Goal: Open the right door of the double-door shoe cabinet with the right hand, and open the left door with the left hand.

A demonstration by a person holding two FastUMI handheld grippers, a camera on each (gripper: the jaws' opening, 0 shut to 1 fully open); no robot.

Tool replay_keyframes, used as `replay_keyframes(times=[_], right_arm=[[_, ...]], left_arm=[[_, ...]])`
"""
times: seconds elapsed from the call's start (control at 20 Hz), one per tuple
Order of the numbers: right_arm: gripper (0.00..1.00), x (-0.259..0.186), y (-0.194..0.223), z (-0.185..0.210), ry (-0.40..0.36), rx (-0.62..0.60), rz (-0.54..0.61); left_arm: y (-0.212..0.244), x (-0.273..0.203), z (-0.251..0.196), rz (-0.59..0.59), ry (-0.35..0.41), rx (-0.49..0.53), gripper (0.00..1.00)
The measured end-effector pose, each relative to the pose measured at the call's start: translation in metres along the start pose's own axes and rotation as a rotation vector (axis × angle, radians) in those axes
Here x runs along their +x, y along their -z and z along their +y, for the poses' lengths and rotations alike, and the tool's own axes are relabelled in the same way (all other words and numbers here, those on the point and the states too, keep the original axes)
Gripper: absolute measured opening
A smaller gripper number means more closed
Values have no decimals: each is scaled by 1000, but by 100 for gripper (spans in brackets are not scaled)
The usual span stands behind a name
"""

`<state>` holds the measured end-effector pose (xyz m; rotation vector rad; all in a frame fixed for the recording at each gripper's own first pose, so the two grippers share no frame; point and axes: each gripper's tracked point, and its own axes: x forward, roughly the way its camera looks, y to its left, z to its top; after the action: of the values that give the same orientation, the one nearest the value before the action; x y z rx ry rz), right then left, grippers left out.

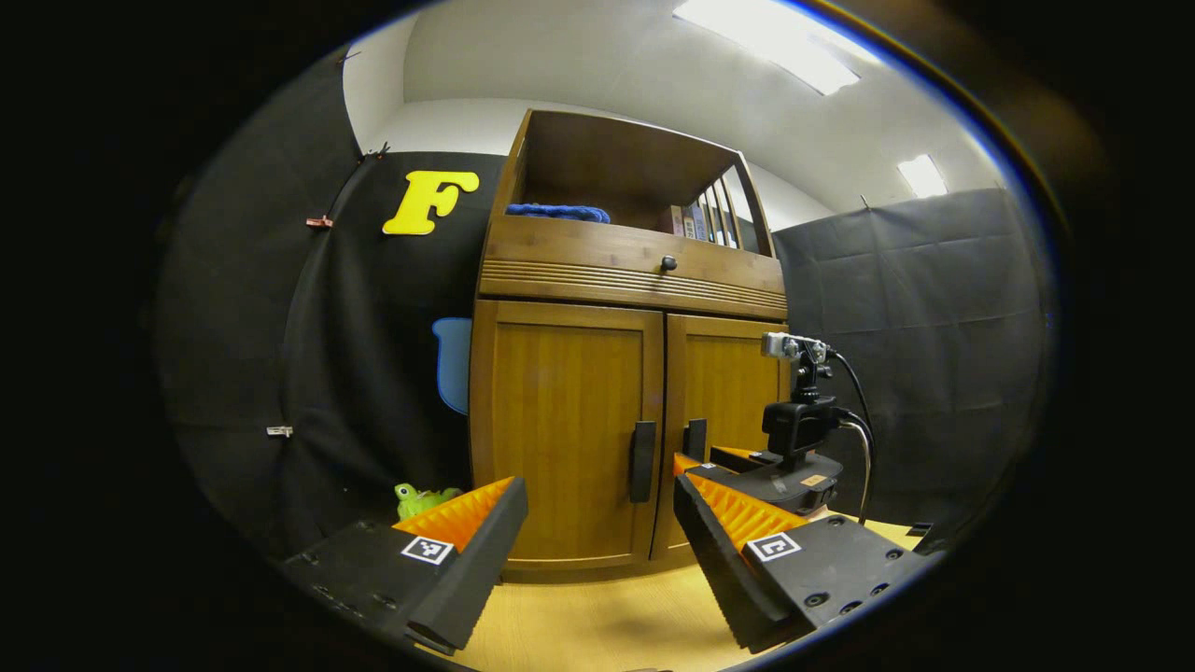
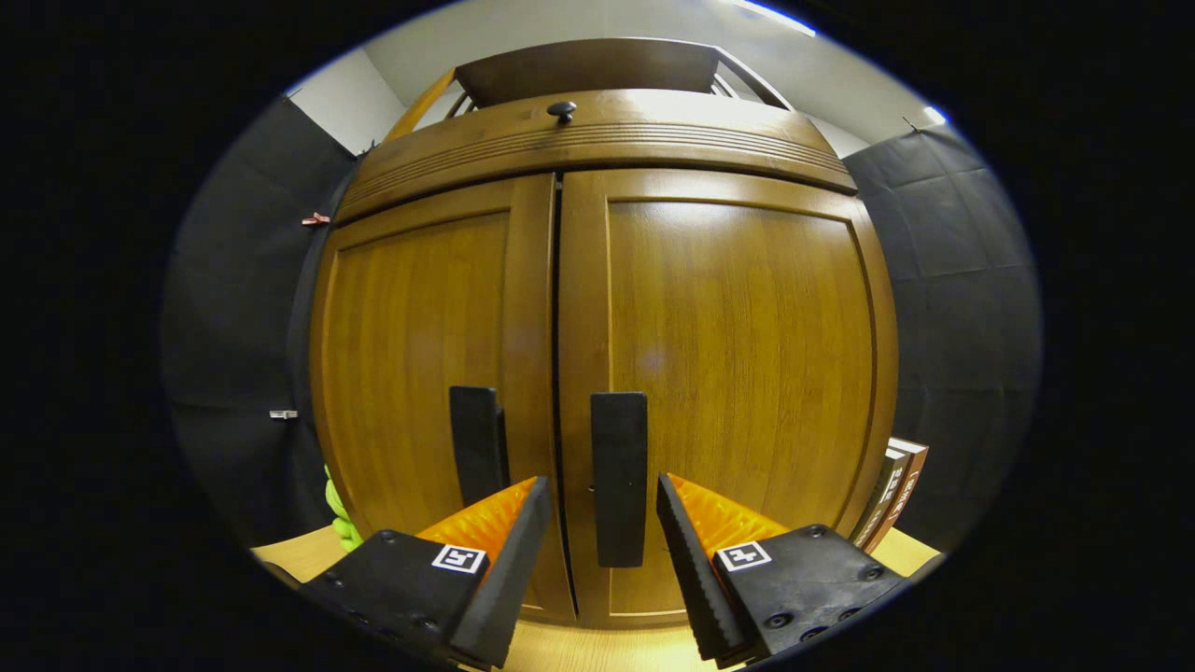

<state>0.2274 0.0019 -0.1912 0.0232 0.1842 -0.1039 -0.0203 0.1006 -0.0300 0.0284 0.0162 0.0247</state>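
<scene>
The shoe cabinet (image 1: 627, 373) stands on the table (image 1: 597, 621), filling the middle of the left gripper view, both doors closed. In the right gripper view the right door (image 2: 738, 373) spreads toward 3 o'clock, the left door (image 2: 420, 373) toward 9 o'clock. The right gripper (image 2: 597, 537) is spread wide, its fingers either side of the right door handle (image 2: 618, 476) without touching. The left gripper (image 1: 597, 523), also wide, hangs short of the left door handle (image 1: 642, 461). A green toy (image 1: 417, 499) sits at 8 o'clock.

Recording booth: black cloth walls (image 1: 934, 308), ceiling light panels (image 1: 775, 47), wooden cabinet (image 1: 625, 373).
</scene>
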Motion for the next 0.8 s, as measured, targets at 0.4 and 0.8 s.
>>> replay_keyframes(times=[0.4,0.8], right_arm=[[53,33,10,-10,31,-8,3],[19,19,12,-8,16,-65,33]], left_arm=[[-5,6,17,-31,-37,-11,98],[-5,-3,20,-22,-65,-8,98]])
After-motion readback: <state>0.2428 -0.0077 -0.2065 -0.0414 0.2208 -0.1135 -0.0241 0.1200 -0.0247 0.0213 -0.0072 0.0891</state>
